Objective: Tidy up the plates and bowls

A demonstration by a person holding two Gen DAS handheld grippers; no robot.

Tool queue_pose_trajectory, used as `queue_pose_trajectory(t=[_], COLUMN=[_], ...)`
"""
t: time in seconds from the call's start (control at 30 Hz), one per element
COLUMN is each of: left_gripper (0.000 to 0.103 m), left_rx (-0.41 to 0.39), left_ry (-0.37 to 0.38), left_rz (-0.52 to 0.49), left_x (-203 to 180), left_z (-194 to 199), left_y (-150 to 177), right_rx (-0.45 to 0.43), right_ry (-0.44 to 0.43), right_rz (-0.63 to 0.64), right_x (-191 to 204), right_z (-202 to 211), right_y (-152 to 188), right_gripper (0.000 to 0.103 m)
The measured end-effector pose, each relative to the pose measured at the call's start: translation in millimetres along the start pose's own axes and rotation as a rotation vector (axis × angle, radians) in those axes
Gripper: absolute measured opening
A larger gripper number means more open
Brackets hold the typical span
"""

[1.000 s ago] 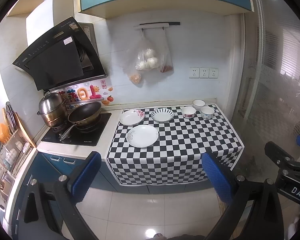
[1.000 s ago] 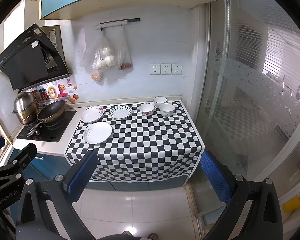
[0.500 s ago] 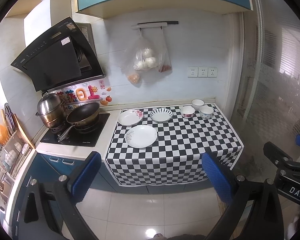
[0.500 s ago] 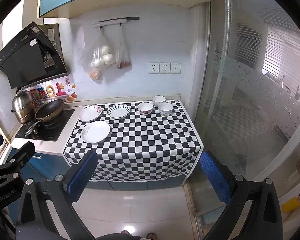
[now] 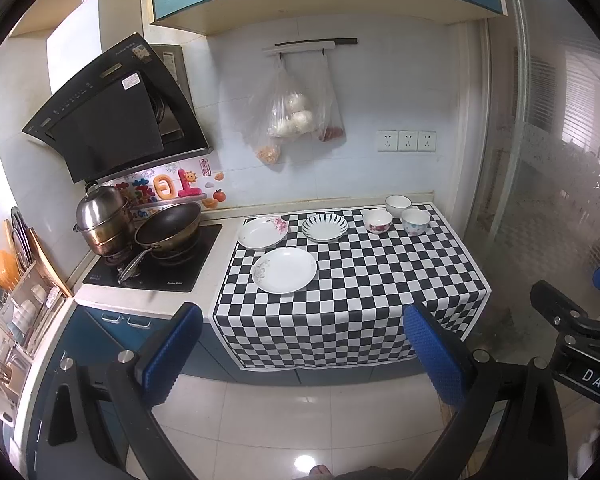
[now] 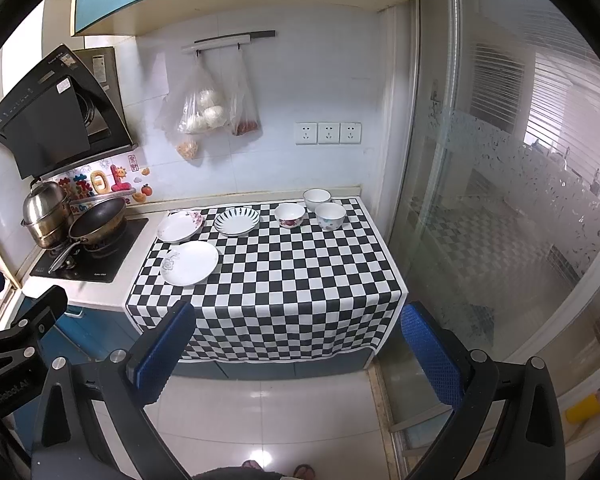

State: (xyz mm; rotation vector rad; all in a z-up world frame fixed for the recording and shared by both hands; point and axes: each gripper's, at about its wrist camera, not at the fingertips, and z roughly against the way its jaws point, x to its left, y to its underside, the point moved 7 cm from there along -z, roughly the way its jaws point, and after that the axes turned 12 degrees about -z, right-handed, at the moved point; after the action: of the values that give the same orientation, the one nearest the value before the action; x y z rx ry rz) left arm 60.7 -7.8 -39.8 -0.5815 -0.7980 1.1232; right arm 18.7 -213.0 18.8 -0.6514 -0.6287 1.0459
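Standing off the bench (image 5: pixel 380 280): both tools, left tool (image 5: pixel 300 344) and right tool (image 6: pixel 296 340), wide and empty; best to approach the white plate (image 5: pixel 285 270) low, gripping its rim.

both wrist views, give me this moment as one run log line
phase: approach | left tongs: open, empty | right tongs: open, empty | three plates, three bowls: separate, unstacked on checkered cloth
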Motion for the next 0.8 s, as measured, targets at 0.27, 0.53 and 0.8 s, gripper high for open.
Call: queue_pose_trajectory(t=[0.27, 0.53, 0.8], left_gripper=[0.103, 0.103, 0.103], left_rx=[-0.003, -0.001, -0.006], left_ry=[0.001, 0.004, 0.000], left_rz=[0.001, 0.004, 0.008], left_x=[0.7, 0.4, -0.7], left_z=[0.6, 0.6, 3.3], left_y=[3.9, 4.6, 5.9], right_rx=[0.002, 0.000, -0.001], right_ry=[0.001, 0.003, 0.001], right_rz=[-0.004, -0.003, -0.003], right_x=[-2.0, -5.0, -7.1], right_z=[-3.4, -4.6, -3.2], right_y=[-0.3, 0.2, 2.2], right_gripper=[0.103, 0.103, 0.103])
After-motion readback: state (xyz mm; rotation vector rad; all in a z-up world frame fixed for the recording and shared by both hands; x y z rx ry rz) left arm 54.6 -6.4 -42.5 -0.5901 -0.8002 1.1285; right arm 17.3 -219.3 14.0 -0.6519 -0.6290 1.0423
